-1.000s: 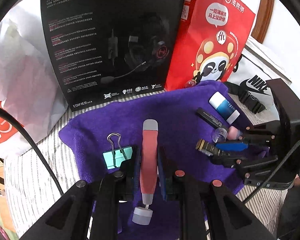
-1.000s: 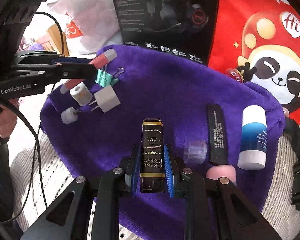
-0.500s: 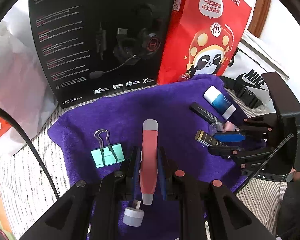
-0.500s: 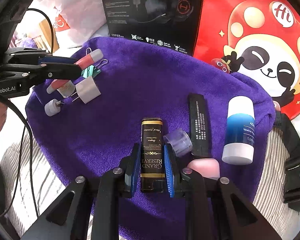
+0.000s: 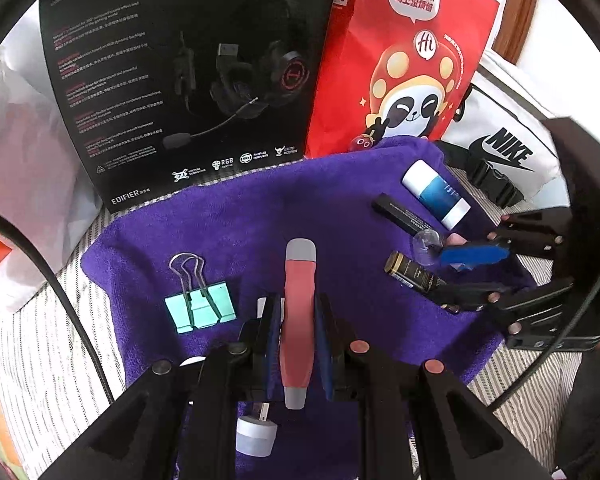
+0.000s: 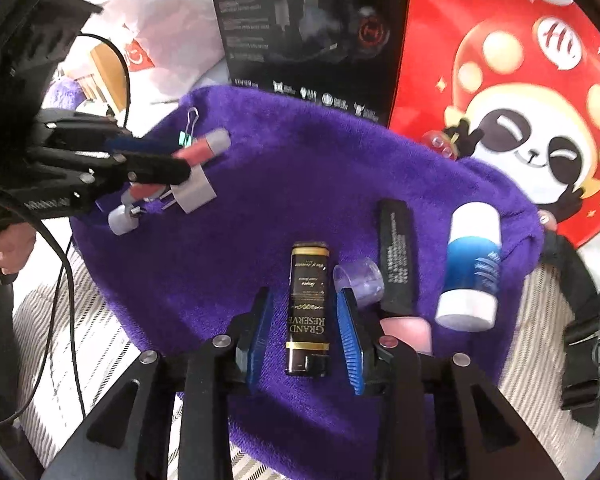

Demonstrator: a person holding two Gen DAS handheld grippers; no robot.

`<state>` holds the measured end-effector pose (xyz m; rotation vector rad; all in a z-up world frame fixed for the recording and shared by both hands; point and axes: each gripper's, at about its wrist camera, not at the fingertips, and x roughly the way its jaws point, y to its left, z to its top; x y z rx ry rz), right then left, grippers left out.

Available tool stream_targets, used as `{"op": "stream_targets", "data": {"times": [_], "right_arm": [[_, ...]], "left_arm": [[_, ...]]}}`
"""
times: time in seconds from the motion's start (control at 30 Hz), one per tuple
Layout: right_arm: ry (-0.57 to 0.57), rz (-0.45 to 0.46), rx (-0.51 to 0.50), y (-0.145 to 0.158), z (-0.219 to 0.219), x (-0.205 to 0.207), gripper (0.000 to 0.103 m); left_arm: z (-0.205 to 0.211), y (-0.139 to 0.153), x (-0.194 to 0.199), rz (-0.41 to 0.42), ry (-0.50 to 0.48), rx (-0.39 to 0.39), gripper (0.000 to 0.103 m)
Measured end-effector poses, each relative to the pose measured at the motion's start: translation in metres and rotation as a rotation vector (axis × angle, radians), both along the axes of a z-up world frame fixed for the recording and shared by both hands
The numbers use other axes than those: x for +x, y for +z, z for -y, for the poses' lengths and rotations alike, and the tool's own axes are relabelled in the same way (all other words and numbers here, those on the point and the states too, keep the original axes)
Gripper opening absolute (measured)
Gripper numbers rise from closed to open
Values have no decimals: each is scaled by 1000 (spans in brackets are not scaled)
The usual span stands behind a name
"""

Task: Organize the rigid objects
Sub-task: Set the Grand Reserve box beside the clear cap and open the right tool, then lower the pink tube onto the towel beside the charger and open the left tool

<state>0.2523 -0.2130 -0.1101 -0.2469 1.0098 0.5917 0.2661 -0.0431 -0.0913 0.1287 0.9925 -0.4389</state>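
A purple towel [image 6: 300, 184] is spread over striped bedding; nearest in the right wrist view, the right gripper [image 6: 305, 332] is seen with its blue pads opening, clear of the black and gold lighter [image 6: 307, 312] that lies flat on the towel between them; a clear cap [image 6: 358, 278], a black stick [image 6: 396, 256] and a white and blue tube [image 6: 472, 268] are laid just beside it to the right; the left gripper [image 5: 298, 340] is pressed together on a red pen [image 5: 299, 320], with a mint binder clip [image 5: 199, 304] lying flat nearby; behind, a black headset box [image 5: 180, 80] and a red panda bag [image 5: 404, 56] are propped upright.
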Motion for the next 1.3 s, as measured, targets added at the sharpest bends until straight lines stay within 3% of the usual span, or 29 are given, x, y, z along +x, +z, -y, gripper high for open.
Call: {"op": "stream_targets", "data": {"times": [0.33,0.53,0.93,1.07,1.23,1.3], "right_arm": [[-79,59,45,29,32,2,41],[-132,48,48,27,47,10,41],[-128,51,23,24,51,7,41],[-132,56,21,25,53,7,43],[-148,76,17,31,61,3,43],[-156,82,22,36,65,1,49]], "left_arm": [[19,-8,0,-26,-39,20,17],[31,-19,0,-47,-60,68,17],[38,-28,-4,-49,-83,115,18],[43,-29,-6,-54,-115,105,36],[51,-29,-11,-67,-128,139,48],[54,-28,-13,-79,-118,166,50]]}}
